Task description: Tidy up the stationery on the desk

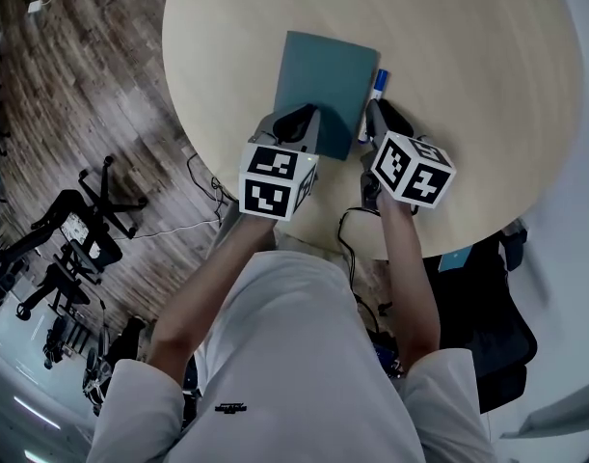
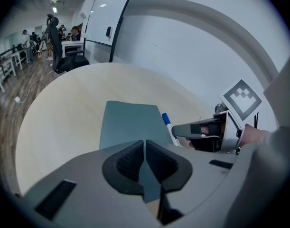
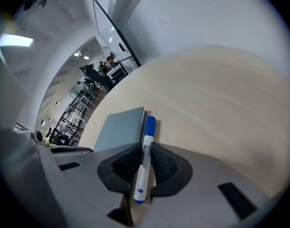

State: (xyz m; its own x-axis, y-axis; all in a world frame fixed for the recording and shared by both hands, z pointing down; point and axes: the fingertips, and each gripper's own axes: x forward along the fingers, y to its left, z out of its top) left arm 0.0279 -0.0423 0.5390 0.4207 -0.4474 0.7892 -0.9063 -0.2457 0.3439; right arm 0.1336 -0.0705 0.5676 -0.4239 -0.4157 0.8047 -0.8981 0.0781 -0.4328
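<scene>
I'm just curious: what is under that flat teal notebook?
Around the flat teal notebook only the round pale wooden table shows; anything directly beneath it is covered in every view.

The surface (image 1: 468, 66) is pale, matt wood grain. The notebook (image 1: 323, 75) has a smooth, matt cover. The marker (image 3: 144, 161) is glossy plastic. The right claw (image 3: 145, 148) is matt grey plastic with black ribbed pads (image 3: 162, 166).
</scene>
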